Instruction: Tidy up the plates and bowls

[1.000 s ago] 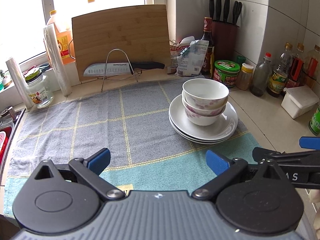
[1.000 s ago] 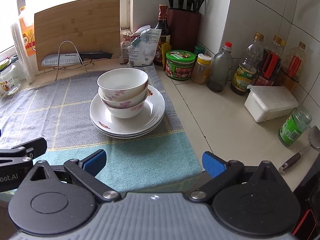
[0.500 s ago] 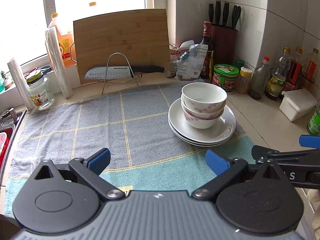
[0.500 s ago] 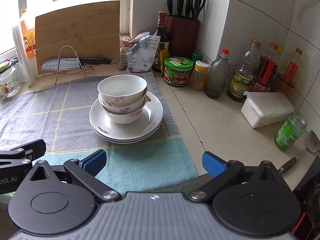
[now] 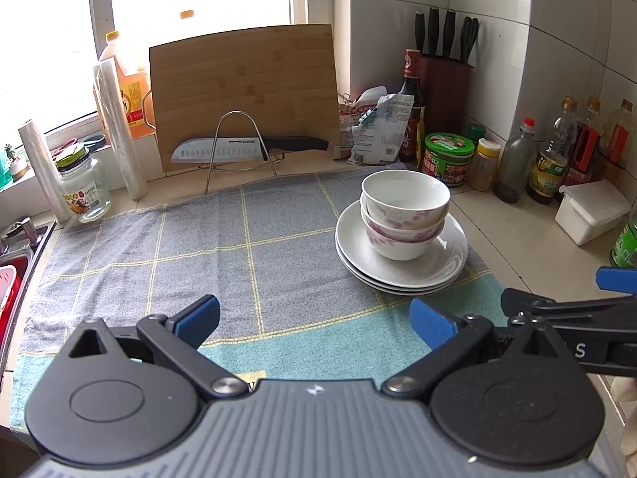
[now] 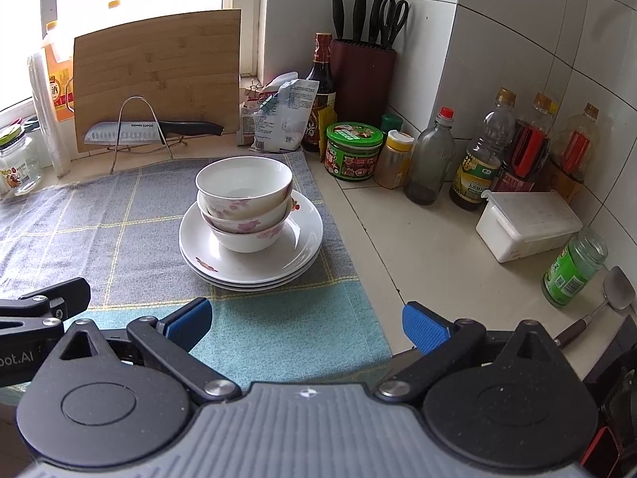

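Three white bowls with pink flowers (image 5: 404, 215) (image 6: 243, 203) sit nested on a stack of white plates (image 5: 446, 263) (image 6: 306, 235) on a grey and teal checked cloth (image 5: 159, 247) (image 6: 99, 215). My left gripper (image 5: 314, 318) is open and empty, low over the cloth's near edge, left of the stack. My right gripper (image 6: 304, 320) is open and empty, near the cloth's right front corner, in front of the stack. Its arm also shows at the right in the left wrist view (image 5: 565, 310).
A bamboo cutting board (image 5: 243, 91) and a knife on a wire rack (image 5: 239, 147) stand at the back. Jars, sauce bottles (image 6: 477, 151), a knife block (image 6: 362, 75) and a white box (image 6: 529, 223) line the right wall. A sink (image 5: 16, 263) lies left.
Both grippers have drawn back and up a little from the stack, so the bowls and plates look smaller and farther. Both stay open. The dishes have not moved.
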`<state>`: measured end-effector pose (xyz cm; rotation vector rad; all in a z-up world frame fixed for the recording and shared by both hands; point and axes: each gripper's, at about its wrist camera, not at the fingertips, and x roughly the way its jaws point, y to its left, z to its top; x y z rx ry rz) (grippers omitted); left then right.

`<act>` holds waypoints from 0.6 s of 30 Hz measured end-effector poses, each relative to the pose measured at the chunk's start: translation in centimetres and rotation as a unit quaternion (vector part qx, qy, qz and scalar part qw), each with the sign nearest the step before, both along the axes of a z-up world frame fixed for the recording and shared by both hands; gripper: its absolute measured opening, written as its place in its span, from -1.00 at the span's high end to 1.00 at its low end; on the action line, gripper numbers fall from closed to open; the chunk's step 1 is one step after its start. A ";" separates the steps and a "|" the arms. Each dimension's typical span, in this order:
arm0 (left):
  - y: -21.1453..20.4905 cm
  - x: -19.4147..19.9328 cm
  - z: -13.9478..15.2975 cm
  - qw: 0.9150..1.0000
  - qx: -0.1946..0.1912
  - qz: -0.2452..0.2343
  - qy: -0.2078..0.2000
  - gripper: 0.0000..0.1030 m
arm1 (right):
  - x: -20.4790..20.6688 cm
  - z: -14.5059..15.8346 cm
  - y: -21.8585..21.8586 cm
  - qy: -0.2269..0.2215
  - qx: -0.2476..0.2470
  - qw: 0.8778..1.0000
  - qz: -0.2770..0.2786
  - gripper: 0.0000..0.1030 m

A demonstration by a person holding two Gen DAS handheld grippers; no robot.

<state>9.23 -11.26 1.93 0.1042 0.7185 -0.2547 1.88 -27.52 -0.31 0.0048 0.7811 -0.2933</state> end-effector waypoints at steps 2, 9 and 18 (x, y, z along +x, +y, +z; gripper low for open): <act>0.0 0.0 0.1 1.000 -0.001 0.000 -0.001 -0.97 | 0.0 0.1 -0.1 -0.001 0.000 1.000 0.001 -1.00; 0.0 0.0 0.1 1.000 -0.001 0.000 -0.003 -0.97 | 0.0 0.2 0.0 -0.005 -0.004 1.000 0.002 -1.00; -0.1 -0.1 0.3 1.000 0.001 -0.001 -0.005 -0.97 | 0.0 0.3 -0.2 -0.006 -0.005 1.000 0.002 -1.00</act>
